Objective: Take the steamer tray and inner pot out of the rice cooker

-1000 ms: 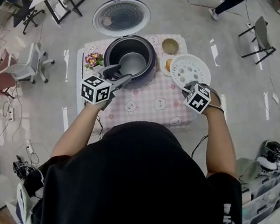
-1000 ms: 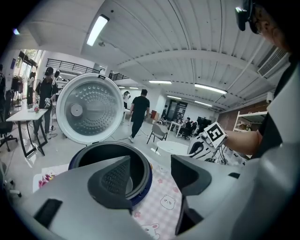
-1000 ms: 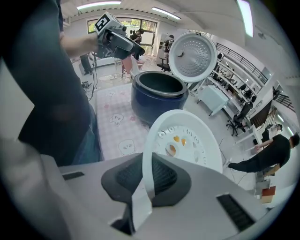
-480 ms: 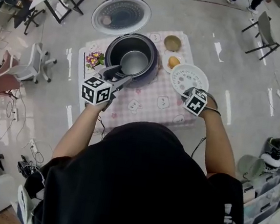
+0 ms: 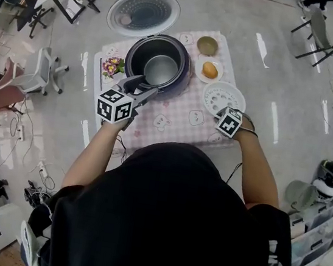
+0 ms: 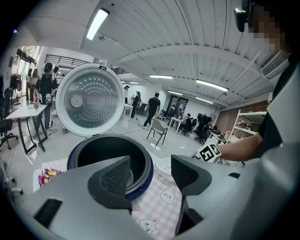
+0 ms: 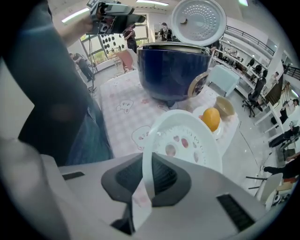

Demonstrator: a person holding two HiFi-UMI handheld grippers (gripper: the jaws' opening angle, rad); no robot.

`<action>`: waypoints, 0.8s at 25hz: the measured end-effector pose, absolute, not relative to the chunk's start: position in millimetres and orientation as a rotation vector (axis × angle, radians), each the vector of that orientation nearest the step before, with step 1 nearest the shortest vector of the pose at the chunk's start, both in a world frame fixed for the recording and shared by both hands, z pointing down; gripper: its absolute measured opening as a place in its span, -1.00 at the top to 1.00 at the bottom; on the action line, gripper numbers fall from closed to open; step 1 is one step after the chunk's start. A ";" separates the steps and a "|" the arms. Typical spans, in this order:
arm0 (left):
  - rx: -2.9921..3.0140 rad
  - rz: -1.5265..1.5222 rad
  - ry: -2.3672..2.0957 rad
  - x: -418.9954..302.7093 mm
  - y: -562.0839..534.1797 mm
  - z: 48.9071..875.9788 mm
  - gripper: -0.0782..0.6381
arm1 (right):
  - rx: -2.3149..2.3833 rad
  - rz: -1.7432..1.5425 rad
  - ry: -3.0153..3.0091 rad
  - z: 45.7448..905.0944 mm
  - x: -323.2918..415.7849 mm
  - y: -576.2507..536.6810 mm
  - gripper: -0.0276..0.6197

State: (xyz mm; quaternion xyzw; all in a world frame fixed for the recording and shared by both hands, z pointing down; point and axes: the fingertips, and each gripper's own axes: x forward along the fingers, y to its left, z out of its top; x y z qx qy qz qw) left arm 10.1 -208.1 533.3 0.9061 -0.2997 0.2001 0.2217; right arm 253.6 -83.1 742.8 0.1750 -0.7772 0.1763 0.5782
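The dark blue rice cooker (image 5: 157, 66) stands on the table with its lid (image 5: 143, 12) swung open behind it. The metal inner pot (image 5: 162, 70) sits inside. My right gripper (image 5: 223, 111) is shut on the rim of the white perforated steamer tray (image 5: 224, 97). It holds the tray low over the pink cloth to the right of the cooker (image 7: 173, 70). In the right gripper view the tray (image 7: 187, 140) rim is pinched between the pads of my right gripper (image 7: 146, 178). I cannot tell whether the tray touches the cloth. My left gripper (image 5: 145, 90) is open at the cooker's front left rim (image 6: 110, 154), nothing between its jaws.
A small plate with an orange (image 5: 210, 69) and a brown bowl (image 5: 207, 45) stand right of the cooker, just behind the tray. Flowers (image 5: 111, 66) lie at the table's left edge. The pink checked cloth (image 5: 175, 115) covers the small table. Chairs and desks stand around on the floor.
My right gripper has sunk with the steamer tray, down toward the cloth right of the cooker. My left gripper has stayed by the cooker's rim.
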 end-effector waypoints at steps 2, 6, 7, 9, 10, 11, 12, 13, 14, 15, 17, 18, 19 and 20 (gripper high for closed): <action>2.499 0.559 -0.829 9.3 -209.0 535.4 -0.02 | 0.409 0.422 -1.817 749.5 253.0 -81.7 0.80; 2.485 0.559 -0.827 8.0 -209.4 542.2 -0.02 | 0.427 0.432 -1.812 764.7 252.3 -80.9 0.80; 2.480 0.558 -0.828 7.9 -209.5 544.1 -0.02 | 0.428 0.432 -1.810 768.6 252.1 -80.9 0.80; 2.475 0.557 -0.830 8.1 -210.6 546.2 -0.02 | 0.432 0.432 -1.810 775.0 250.8 -81.1 0.80; 2.473 0.556 -0.829 8.5 -211.1 546.5 -0.02 | 0.436 0.429 -1.812 777.6 250.0 -81.2 0.80; 2.473 0.556 -0.829 8.9 -211.3 546.5 -0.02 | 0.441 0.423 -1.812 780.1 249.6 -81.2 0.80; 2.473 0.556 -0.828 9.3 -211.5 546.5 -0.02 | 0.446 0.416 -1.810 782.7 249.6 -81.0 0.80; 2.473 0.557 -0.827 9.6 -211.6 546.7 -0.02 | 0.451 0.408 -1.806 785.5 249.7 -80.8 0.80; 2.473 0.558 -0.825 9.9 -211.7 547.1 -0.02 | 0.453 0.400 -1.803 788.6 249.7 -80.4 0.80; 2.473 0.560 -0.824 10.3 -211.6 547.7 -0.02 | 0.453 0.392 -1.799 792.0 249.3 -79.8 0.80; 2.471 0.562 -0.823 11.1 -211.6 549.1 -0.02 | 0.448 0.379 -1.795 799.7 247.9 -77.6 0.80; 2.470 0.561 -0.822 11.7 -211.9 550.0 -0.02 | 0.445 0.377 -1.794 803.7 247.1 -76.6 0.80; 2.469 0.560 -0.822 12.2 -212.4 550.8 -0.02 | 0.444 0.376 -1.793 807.5 246.3 -75.5 0.80; 2.468 0.561 -0.821 12.6 -212.8 551.4 -0.02 | 0.443 0.377 -1.792 811.0 245.6 -74.4 0.79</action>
